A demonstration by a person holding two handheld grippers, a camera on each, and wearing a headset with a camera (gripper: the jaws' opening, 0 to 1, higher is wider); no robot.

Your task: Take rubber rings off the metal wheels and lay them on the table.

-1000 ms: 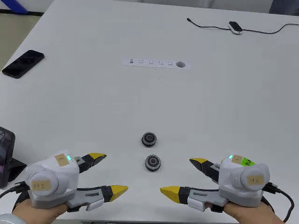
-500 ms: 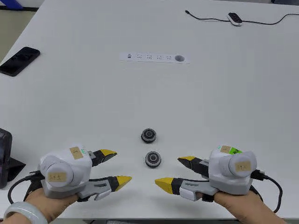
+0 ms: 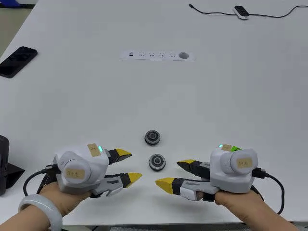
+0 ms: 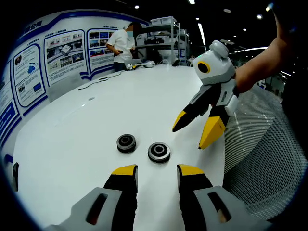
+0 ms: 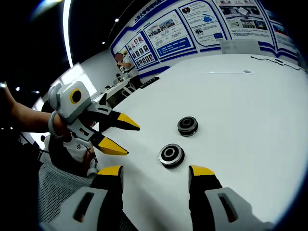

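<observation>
Fingers (image 3: pixel 126 180) on both sides spread wide, empty, flanking the near wheel (image 3: pixel 157 162).
Likely best: left gripper (image 3: pixel 131 165) steadies it, right gripper (image 3: pixel 169 173) peels the rubber ring (image 3: pixel 157 169) off.

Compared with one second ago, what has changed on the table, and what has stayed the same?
Both grippers have moved inward toward the nearer wheel: the left gripper from its left side, the right gripper from its right. Their jaws stay open and hold nothing. The nearer wheel and the farther wheel lie where they were, untouched.
</observation>
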